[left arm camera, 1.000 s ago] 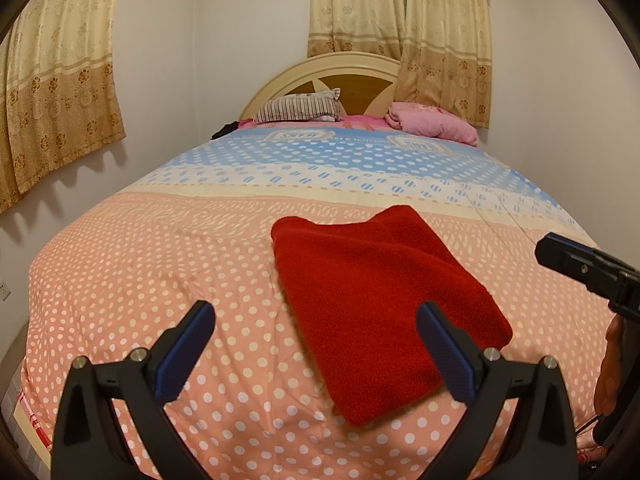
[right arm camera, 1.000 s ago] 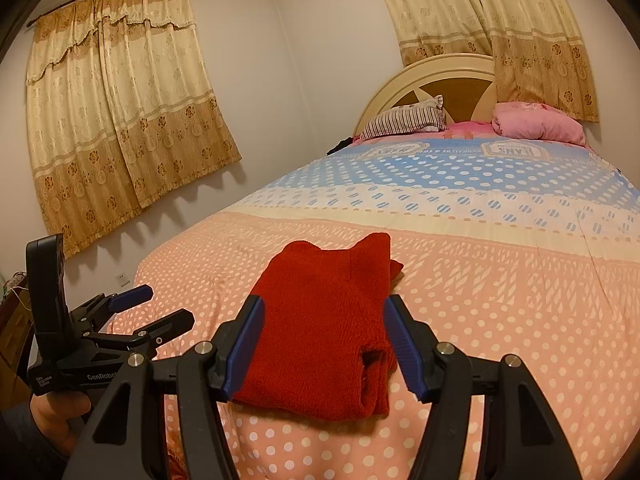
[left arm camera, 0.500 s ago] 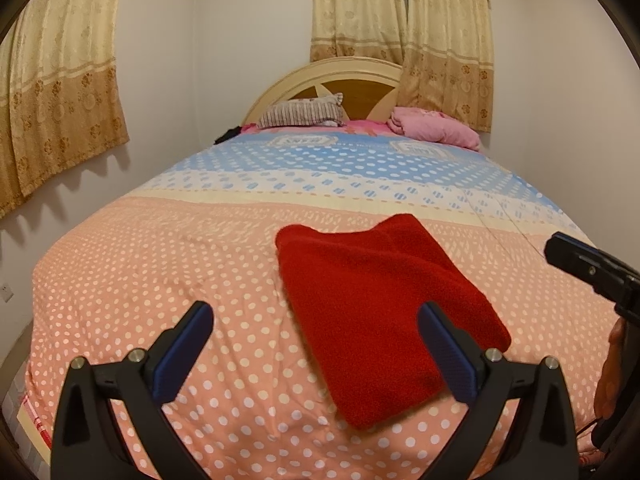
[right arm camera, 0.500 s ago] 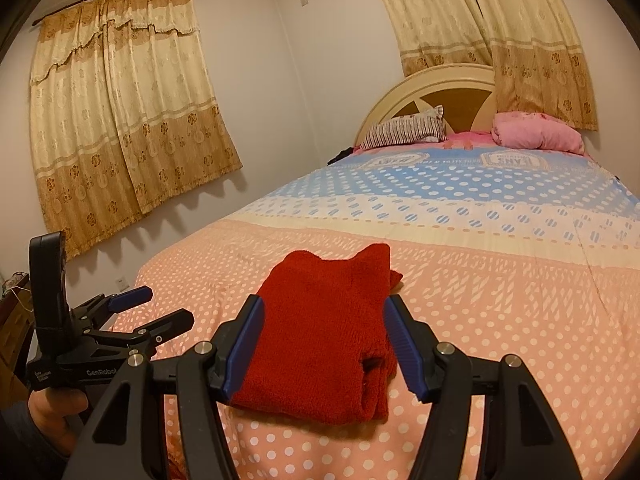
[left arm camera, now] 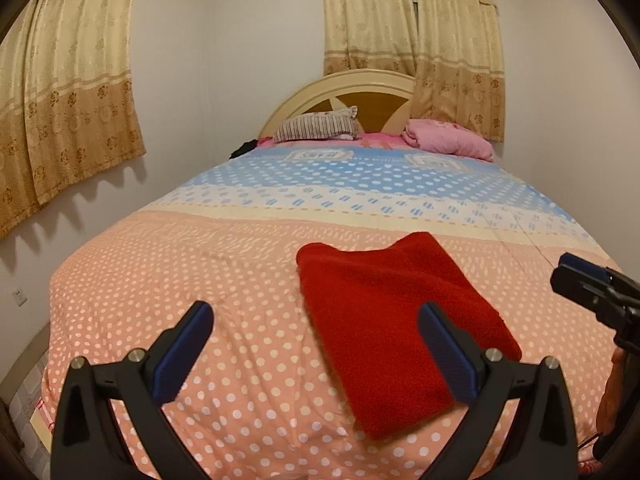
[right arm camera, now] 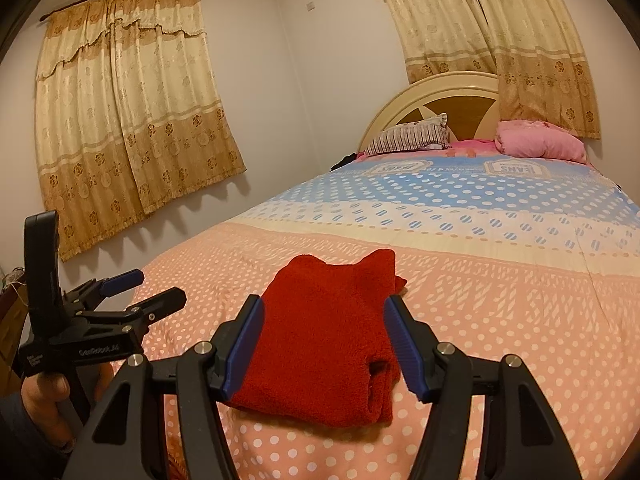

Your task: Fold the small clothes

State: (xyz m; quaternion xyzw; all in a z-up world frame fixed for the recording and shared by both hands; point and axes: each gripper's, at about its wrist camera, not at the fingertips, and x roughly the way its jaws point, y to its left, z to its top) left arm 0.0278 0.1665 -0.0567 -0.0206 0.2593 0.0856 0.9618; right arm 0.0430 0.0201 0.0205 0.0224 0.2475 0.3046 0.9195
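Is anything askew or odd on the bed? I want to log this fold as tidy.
Mostly tidy. The red garment lies folded on the bedspread, but a small flap pokes out at its far right corner, and it sits slightly crooked to the stripes.

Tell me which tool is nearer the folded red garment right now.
Right. The right tool hovers open at the folded red garment's near edge; the left tool hangs open beside it, mostly over bare bedspread.

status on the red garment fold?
Done, by the look of it: the red garment lies folded in a compact stack on the bedspread. In hand: nothing; left gripper and right gripper are both open, clear of it. Left: no other clothes visible to fold.
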